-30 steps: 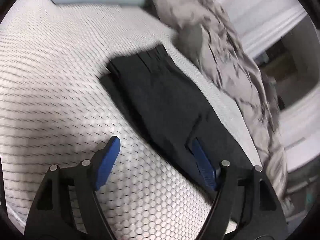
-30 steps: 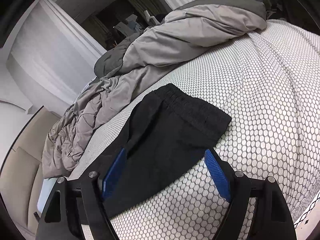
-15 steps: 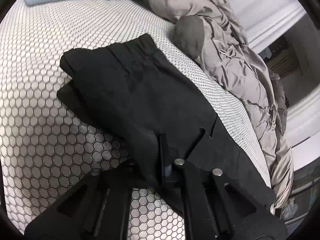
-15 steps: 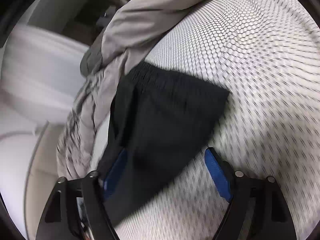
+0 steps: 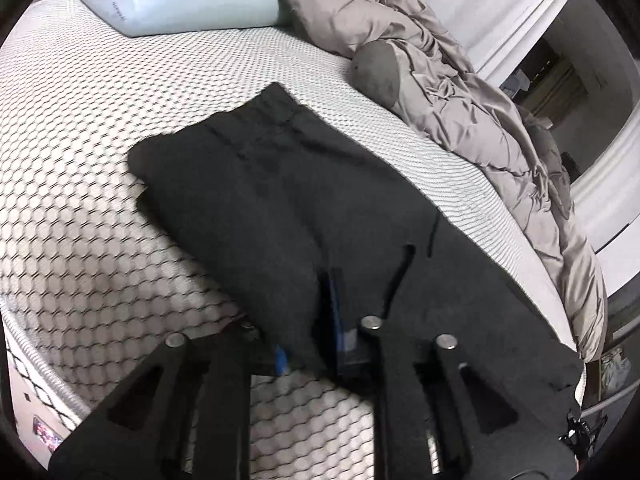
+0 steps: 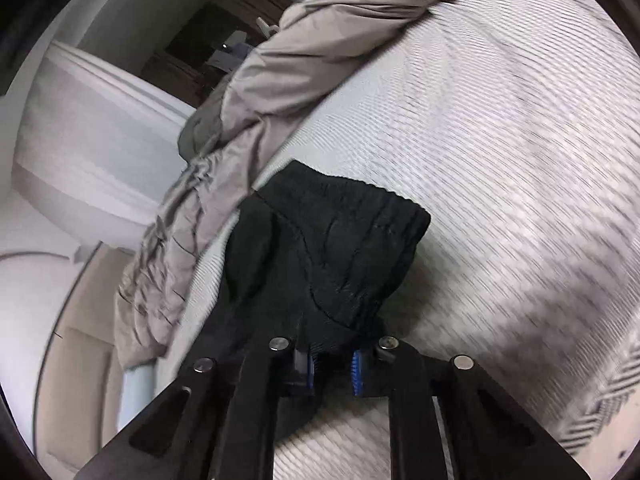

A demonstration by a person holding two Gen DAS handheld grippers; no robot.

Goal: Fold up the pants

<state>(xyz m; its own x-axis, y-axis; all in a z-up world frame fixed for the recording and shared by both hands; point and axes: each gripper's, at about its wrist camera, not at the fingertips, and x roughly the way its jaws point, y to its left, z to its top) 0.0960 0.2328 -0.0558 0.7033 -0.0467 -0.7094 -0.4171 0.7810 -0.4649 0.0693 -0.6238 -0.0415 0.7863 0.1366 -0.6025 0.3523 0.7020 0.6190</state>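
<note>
- Left gripper (image 5: 310, 320) jaws are opening, black pants (image 5: 280, 184) fabric bunching between them
- Right gripper (image 6: 332, 364) jaws are closing, pinching the waistband on the bed (image 6: 500, 160)

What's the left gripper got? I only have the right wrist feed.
Observer: The left gripper has a bunched fold of the black pants between its fingers, and its jaws are opening.
Operator: Near the waistband?
Observer: No. The waistband lies at the far end of the pants from that gripper, on the mattress. Beyond it is a pale blue pillow.
</note>
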